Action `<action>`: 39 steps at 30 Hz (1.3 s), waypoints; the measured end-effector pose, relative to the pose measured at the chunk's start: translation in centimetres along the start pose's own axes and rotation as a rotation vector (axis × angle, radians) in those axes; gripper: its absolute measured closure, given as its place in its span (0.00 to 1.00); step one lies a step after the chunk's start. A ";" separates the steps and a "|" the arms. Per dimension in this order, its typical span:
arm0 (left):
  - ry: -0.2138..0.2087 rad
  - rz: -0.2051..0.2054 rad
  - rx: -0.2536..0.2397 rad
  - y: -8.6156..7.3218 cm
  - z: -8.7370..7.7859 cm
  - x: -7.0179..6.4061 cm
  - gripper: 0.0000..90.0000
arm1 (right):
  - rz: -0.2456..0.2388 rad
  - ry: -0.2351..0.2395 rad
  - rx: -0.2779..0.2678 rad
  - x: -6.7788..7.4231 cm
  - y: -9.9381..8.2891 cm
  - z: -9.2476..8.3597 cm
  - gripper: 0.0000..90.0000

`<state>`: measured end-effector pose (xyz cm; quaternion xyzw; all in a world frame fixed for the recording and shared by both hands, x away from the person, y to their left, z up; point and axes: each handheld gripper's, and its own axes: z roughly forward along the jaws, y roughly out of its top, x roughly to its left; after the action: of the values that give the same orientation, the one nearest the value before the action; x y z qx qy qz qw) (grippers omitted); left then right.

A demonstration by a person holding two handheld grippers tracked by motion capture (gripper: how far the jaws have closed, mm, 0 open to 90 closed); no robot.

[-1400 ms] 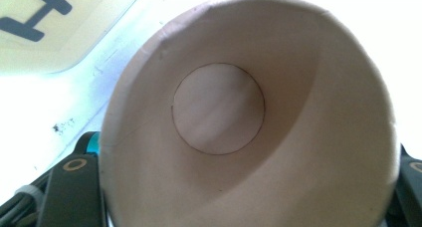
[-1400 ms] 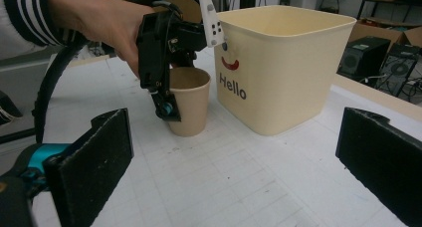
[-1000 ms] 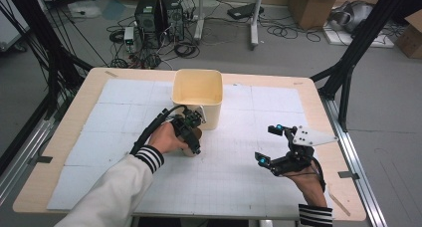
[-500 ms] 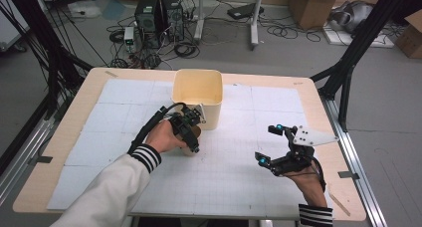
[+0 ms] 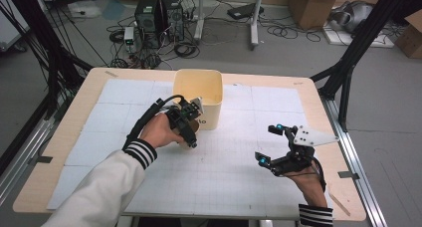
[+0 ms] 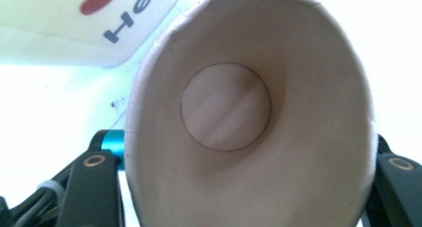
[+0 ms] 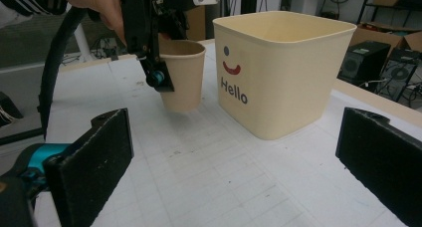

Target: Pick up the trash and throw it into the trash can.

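Paper cup (image 7: 182,75) lifted clear of the table (image 7: 209,182), clamped by its rim in the left gripper (image 5: 185,129).
Beside that gripper stood the cream bin (image 5: 199,103); the next move looked like carrying the cup over its rim. Right gripper (image 5: 276,146) sat open, empty.

Left tongs (image 7: 159,62) grip a paper cup (image 7: 182,75) clear of the table (image 7: 209,182), beside the cream "Hello" bin (image 7: 278,67); own jaws stand wide apart.

White sleeves (image 5: 94,187) end in black-and-white striped cuffs (image 5: 141,153); black grippers carry cyan knobs, silver screws and black cables (image 5: 144,118).
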<state>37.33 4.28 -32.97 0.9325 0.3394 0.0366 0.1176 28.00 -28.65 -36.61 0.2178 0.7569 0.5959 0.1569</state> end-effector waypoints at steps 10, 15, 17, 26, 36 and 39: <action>0.008 0.012 -0.006 0.4 -1.5 -0.1 0.39 | -0.003 0.000 -0.008 0.0 0.1 -0.1 0.00; 0.009 0.013 -0.007 0.5 -1.9 -0.1 0.39 | -0.003 0.001 -0.007 0.0 0.1 -0.1 0.00; 0.007 0.010 -0.010 0.5 -2.1 -0.1 0.39 | -0.003 0.000 -0.008 0.0 0.1 -0.1 0.00; 0.002 0.018 -0.015 0.7 -3.5 0.0 0.39 | 0.003 -0.001 -0.004 0.0 0.1 -0.1 0.00; -0.002 0.025 -0.029 1.2 -5.5 0.1 0.39 | 0.000 -0.001 -0.004 0.0 0.1 -0.1 0.00; 0.000 0.032 -0.032 1.5 -6.3 0.2 0.39 | 0.003 -0.001 -0.005 0.0 0.1 -0.1 0.00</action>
<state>37.48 4.47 -26.47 0.9358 0.3239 0.0438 0.1321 27.98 -28.72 -36.53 0.2189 0.7551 0.5979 0.1566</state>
